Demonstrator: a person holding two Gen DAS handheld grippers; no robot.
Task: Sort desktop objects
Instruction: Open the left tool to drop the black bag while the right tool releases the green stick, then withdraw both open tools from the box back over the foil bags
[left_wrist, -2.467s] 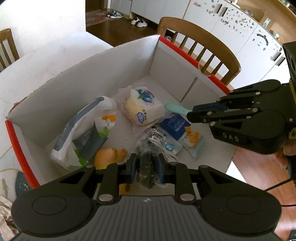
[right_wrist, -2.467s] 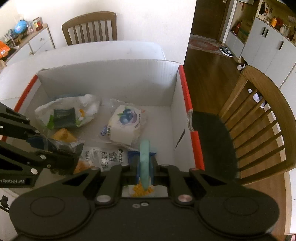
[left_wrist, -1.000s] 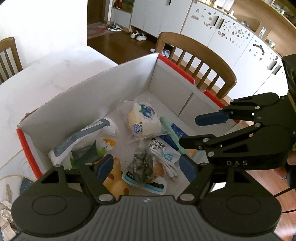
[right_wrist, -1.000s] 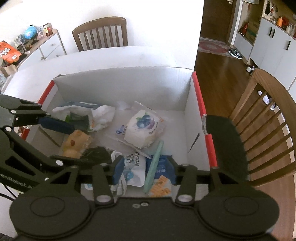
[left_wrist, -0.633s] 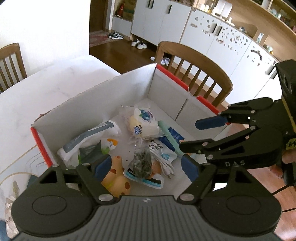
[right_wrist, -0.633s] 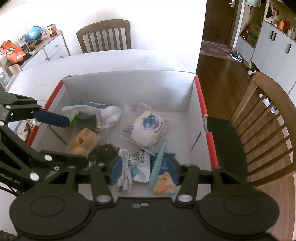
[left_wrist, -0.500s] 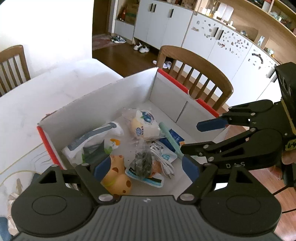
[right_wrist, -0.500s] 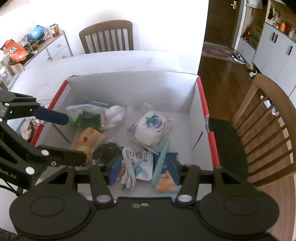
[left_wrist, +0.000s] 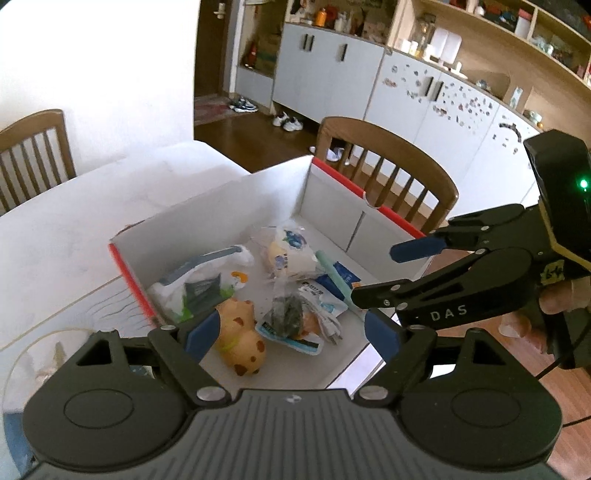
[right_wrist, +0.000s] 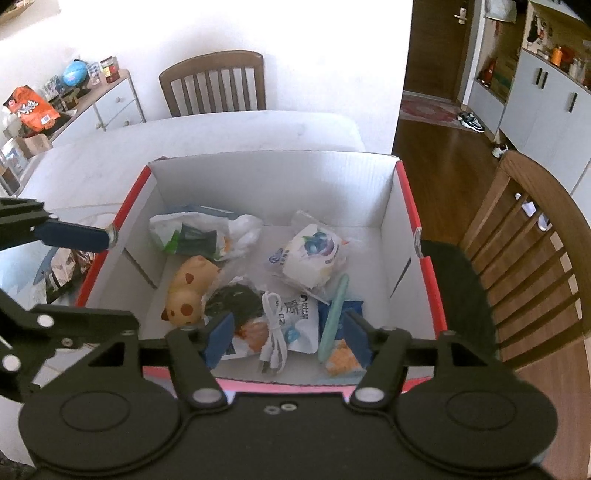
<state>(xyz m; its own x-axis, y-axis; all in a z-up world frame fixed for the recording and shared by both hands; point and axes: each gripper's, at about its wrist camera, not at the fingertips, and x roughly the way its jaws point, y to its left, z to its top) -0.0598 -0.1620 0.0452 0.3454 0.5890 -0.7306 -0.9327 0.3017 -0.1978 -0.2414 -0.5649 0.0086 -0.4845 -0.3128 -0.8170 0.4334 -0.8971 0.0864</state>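
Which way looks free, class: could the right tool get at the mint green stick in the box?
Probably yes: the mint green stick lies uncovered atop packets, and the right tool, opening and empty, hangs above it.

You look down into the white box (right_wrist: 388, 206). Your right gripper (right_wrist: 290, 338) hangs over its near rim, jaws opening, nothing between them. Inside the box: mint stick (right_wrist: 334, 314) near-right, white cable (right_wrist: 274, 332) just left of it, spotted toy (right_wrist: 190, 291) left, blueberry packet (right_wrist: 314, 254) centre.
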